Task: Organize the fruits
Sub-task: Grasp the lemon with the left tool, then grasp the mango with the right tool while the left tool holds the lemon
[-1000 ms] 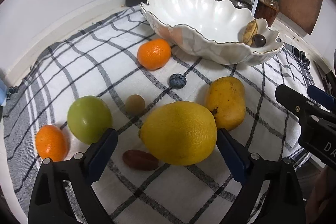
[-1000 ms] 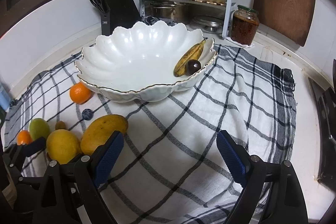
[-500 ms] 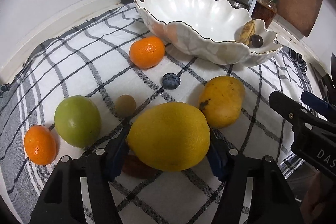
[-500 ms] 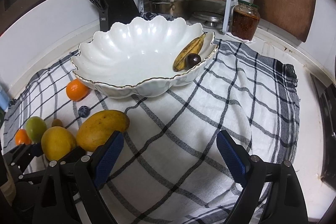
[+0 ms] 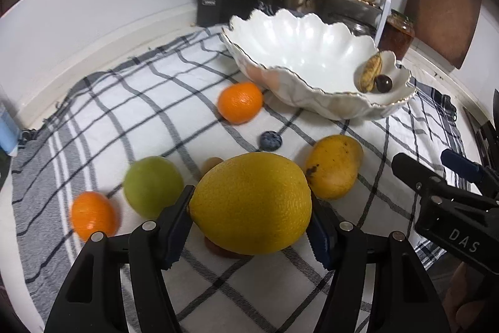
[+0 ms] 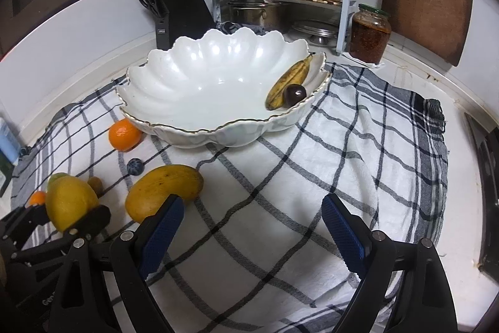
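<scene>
Dimpled yellow lemon sits clenched in the left gripper; only the right view shows the right gripper spread at six o'clock from the scalloped glossy bowl.

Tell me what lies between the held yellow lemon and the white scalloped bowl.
In the left wrist view, a small dark blueberry on the checked cloth; an orange tangerine sits leftward.

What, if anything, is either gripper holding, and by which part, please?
The left gripper clamps the large yellow lemon across its sides; the right gripper holds nothing.
</scene>
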`<action>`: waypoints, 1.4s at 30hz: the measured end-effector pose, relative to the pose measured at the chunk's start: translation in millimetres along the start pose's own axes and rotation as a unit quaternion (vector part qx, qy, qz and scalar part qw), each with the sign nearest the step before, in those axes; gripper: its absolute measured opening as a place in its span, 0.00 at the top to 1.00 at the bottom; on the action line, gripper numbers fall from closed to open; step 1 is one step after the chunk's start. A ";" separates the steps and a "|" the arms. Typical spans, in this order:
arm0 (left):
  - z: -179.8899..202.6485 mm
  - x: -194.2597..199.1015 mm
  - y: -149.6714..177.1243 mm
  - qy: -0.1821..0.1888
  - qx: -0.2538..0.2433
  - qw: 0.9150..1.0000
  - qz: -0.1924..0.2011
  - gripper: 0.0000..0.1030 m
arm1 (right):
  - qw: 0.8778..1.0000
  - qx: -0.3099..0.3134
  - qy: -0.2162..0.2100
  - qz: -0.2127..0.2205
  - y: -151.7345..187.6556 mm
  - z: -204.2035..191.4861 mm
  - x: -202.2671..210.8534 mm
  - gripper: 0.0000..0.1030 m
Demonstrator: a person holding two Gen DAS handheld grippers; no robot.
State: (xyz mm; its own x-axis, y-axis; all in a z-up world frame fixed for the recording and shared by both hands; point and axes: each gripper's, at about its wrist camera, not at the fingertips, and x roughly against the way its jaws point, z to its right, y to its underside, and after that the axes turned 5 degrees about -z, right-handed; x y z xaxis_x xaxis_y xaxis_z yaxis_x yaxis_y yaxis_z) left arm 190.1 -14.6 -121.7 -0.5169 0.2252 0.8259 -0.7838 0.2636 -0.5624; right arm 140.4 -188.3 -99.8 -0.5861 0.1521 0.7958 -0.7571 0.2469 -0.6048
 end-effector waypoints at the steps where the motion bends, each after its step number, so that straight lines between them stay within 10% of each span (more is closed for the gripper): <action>1: -1.0 1.7 -0.3 -0.002 0.000 1.000 0.003 0.37 | 1.000 0.001 -0.003 0.001 -0.1 -1.1 0.5 0.12; 39: -55.5 14.2 -8.5 -0.057 0.065 0.996 0.033 0.37 | 0.992 0.084 -0.075 -0.055 -9.7 -67.6 -65.1 0.11; 42: -56.2 13.2 -8.3 -0.058 0.066 0.996 0.031 0.37 | 0.992 0.091 -0.074 -0.043 -8.7 -69.3 -63.5 0.23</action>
State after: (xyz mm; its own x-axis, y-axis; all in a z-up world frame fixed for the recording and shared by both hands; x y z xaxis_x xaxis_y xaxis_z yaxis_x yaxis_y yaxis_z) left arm 209.2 38.9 -108.4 -0.5959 0.1252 0.7932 -0.7836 0.1251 -0.6085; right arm 204.2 -133.8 -143.0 -0.5421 -0.0075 0.8403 -0.8383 0.0736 -0.5402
